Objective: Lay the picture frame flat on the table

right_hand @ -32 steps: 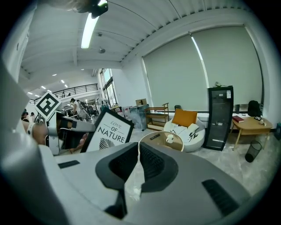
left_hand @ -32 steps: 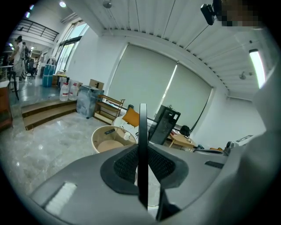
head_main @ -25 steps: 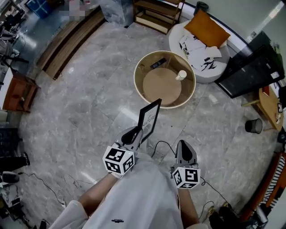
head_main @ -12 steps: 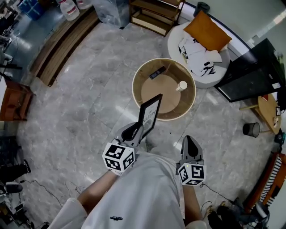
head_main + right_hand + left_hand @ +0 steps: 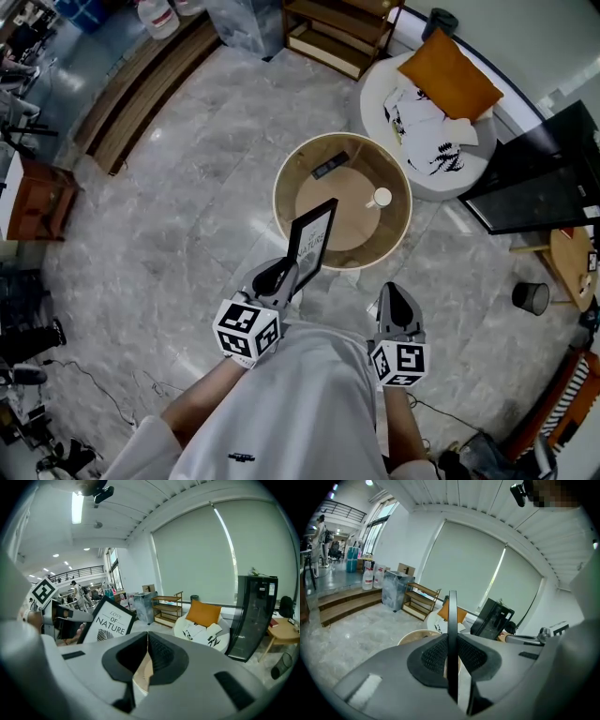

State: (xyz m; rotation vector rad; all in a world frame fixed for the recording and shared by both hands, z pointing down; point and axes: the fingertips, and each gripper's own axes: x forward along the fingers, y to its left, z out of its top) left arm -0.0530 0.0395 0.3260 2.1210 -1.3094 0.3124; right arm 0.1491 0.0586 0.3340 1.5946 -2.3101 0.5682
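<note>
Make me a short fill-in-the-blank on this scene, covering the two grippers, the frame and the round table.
1. The left gripper is shut on the picture frame, whose print reads Love of ___.
2. The right gripper has its jaws together and holds ___.
3. On the round table sit a dark remote and a white ___.
Missing words: Nature; nothing; cup.

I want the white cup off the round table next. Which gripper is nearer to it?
Right. In the head view the right gripper is straight below the cup, short of the table; the left gripper, shut on the picture frame, is farther off to its left.
</note>
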